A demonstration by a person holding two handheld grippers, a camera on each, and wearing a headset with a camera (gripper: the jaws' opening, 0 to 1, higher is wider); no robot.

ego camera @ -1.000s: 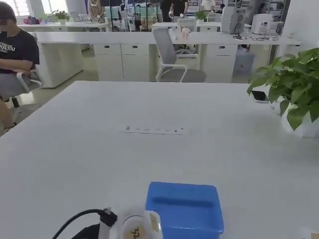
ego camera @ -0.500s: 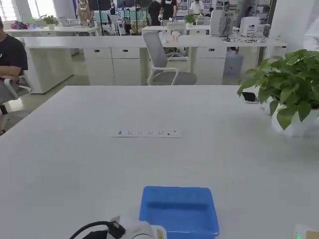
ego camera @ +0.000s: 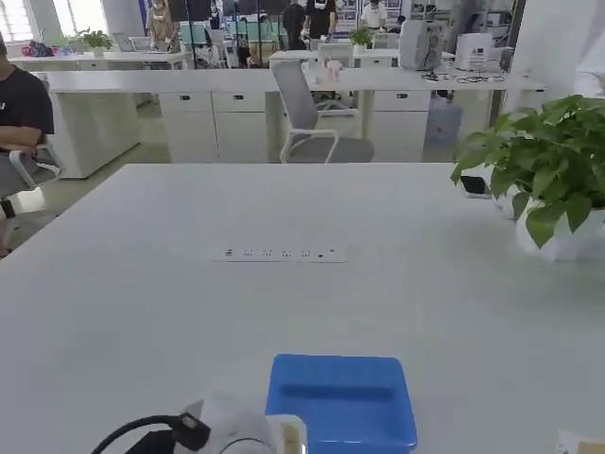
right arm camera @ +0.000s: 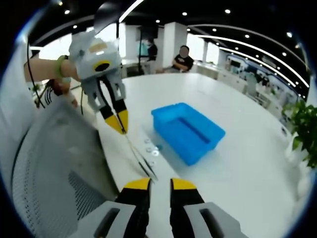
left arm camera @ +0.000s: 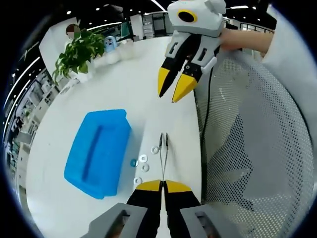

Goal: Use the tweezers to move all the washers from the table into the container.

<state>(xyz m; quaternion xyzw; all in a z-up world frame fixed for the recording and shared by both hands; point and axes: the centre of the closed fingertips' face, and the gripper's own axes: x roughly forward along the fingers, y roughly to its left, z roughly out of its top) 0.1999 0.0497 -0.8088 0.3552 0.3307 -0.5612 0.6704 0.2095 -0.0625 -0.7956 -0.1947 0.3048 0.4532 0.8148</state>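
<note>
The left gripper (left arm camera: 163, 186) has its two yellow jaw tips pressed almost together, and between them it clamps the back end of the tweezers (left arm camera: 163, 153). The tweezers point forward from the jaws, low over the white table (left arm camera: 138, 84). Whether their thin tips touch the table, the pictures do not tell.

The right gripper (right arm camera: 159, 184) has its jaws only a little apart, with a narrow gap, and nothing is between them. In the left gripper view it hangs above the table beyond the tweezers' tips, with bare table between. In its own view the tweezers' end comes close to its jaws, and there contact cannot be judged.

The washers (left arm camera: 143, 158) lie on the table just beside the tweezers, between them and the blue container (left arm camera: 96, 151). About four pale rings can be counted. One small bluish spot (left arm camera: 132, 162) sits right at the container's wall, and it is too small to say what it is.

A grey mesh surface (left arm camera: 257, 148) covers the side next to the table's edge. In the head view the white body of a gripper (ego camera: 241, 430) is cut off by the lower edge, its jaws hidden, and its side cannot be told.
</note>
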